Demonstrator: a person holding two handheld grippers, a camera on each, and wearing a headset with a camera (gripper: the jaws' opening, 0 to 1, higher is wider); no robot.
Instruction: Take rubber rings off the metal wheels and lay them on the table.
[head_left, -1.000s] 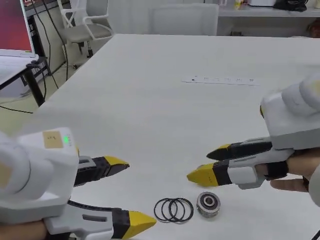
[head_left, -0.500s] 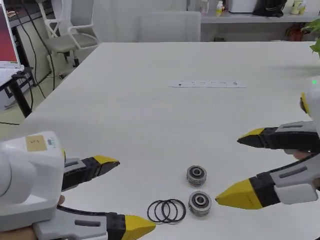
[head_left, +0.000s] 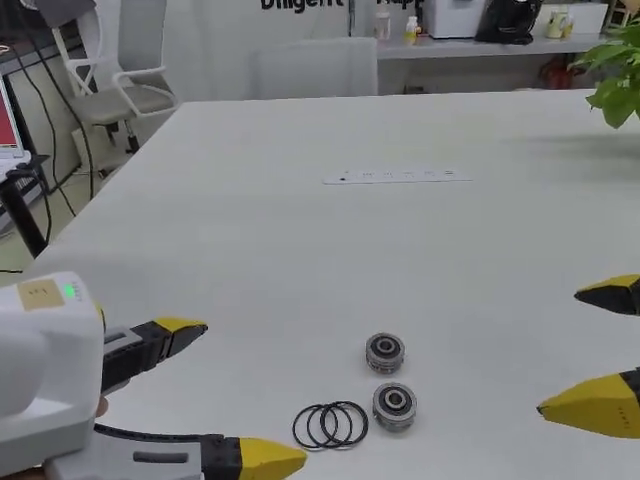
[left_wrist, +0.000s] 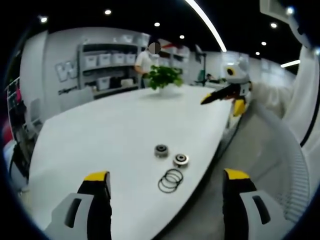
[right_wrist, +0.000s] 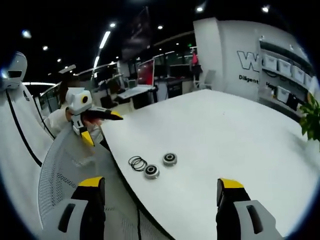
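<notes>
Left tongs (head_left: 228, 392): mine, lower left of the head view. The jaws are spread wide with nothing between them, and the yellow tips point toward the middle of the frame.
Right tongs (head_left: 562, 350): at the right edge of the head view, where only the two yellow-and-black tips show. The jaws are wide apart and hold nothing.
Rubber rings (head_left: 331, 425): thin black loops, a few of them overlapping, lying flat on the table (head_left: 300, 230) at lower centre. They are loose, and neither pair of tongs touches them.
Metal wheels: two, both lying flat. The near wheel (head_left: 394, 404) is just right of the rings. The far wheel (head_left: 385, 351) is just above it in the frame, close by but apart.
Rings on the wheels: I cannot tell, as the wheel rims are too small to read.
Spacing: the rings are near my left tongs' lower tip. The wheels are well apart from my right tongs.
Left gripper view: rings and wheels are in the gap between my two jaws, rings nearest.
Right gripper view: the same group sits left of centre, near the table edge.
Background: a leafy plant (head_left: 615, 80) at upper right and an office chair (head_left: 110, 60) at upper left.
</notes>
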